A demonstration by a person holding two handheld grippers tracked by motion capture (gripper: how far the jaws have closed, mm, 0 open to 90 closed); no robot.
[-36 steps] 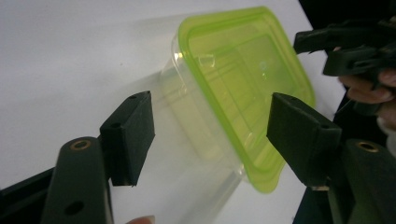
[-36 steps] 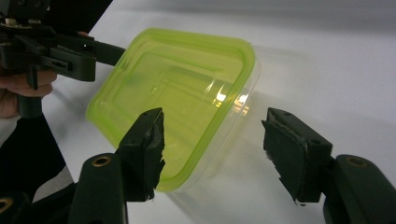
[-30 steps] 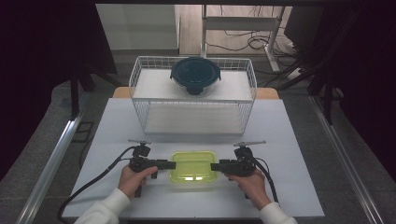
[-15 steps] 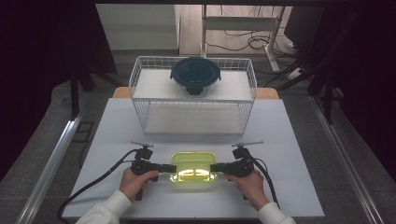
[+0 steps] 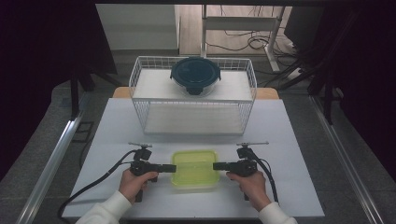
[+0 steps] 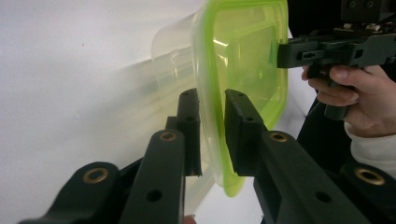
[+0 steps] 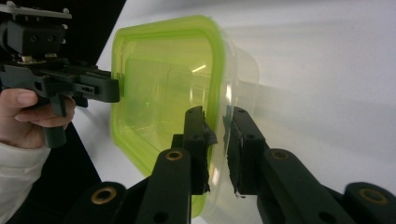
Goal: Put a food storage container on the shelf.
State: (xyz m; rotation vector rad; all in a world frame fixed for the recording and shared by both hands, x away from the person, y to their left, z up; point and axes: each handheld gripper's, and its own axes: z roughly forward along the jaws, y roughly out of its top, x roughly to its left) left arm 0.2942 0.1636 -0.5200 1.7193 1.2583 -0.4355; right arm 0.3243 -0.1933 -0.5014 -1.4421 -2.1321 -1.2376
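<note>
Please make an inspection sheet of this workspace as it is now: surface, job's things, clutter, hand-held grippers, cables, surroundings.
Surface: white table, bare around the items.
Job's things: green-lidded container at the near middle; wire basket at the far side; dark round lidded container sits on the basket's upper shelf.
Clutter: nothing seen.
Grippers: left hand-held gripper shut on the green-lidded container's rim; right hand-held gripper shut on the opposite rim.
Cables: black cable trails off the near edge; another loops by the right hand.
Surroundings: dark curtains at both sides; floor cables behind.
</note>
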